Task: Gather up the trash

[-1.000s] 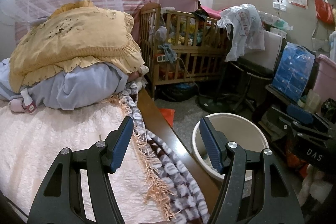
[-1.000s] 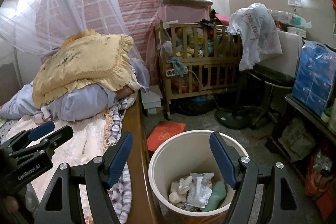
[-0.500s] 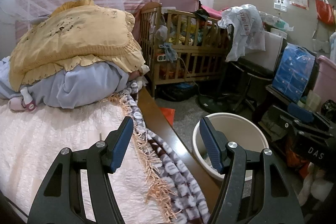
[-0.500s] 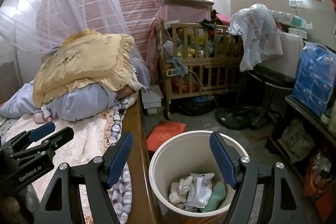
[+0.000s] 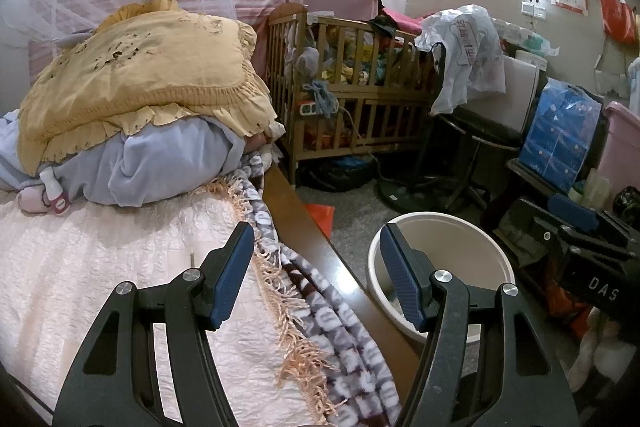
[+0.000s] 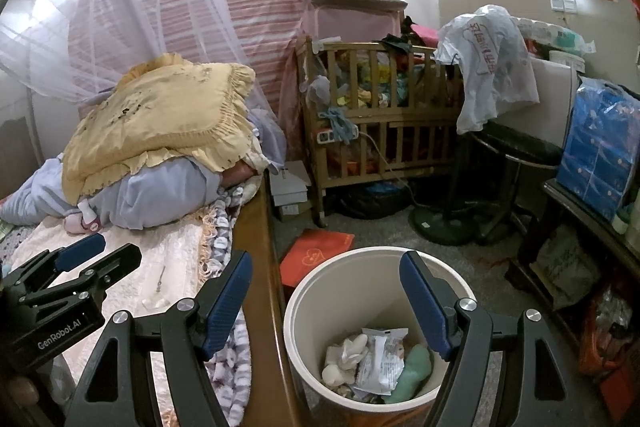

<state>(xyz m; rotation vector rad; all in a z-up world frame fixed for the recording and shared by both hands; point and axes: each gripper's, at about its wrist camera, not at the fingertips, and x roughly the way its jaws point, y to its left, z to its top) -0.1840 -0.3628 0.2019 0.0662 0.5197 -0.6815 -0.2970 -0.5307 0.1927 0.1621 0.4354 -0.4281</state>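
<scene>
A cream waste bin (image 6: 298,291) stands on the floor beside the bed and holds a white wrapper (image 6: 380,355), crumpled tissue (image 6: 344,351) and a green item (image 6: 414,371). My right gripper (image 6: 326,303) hangs open over the bin's mouth with nothing between its fingers. My left gripper (image 5: 318,279) is open too and empty, above the bed's wooden edge (image 5: 316,247) and fringed blanket (image 5: 320,311); the bin (image 5: 440,221) lies to its right. In the right wrist view the left gripper (image 6: 100,255) hovers over the pale bedspread, where a thin small item (image 6: 160,275) lies.
A yellow pillow (image 6: 160,123) sits on blue bedding at the bed's head. A red flat bag (image 6: 316,255) lies on the floor behind the bin. Beyond are a cluttered wooden crib (image 6: 380,131), a black stool (image 6: 516,147) and a loaded shelf (image 6: 592,211) on the right.
</scene>
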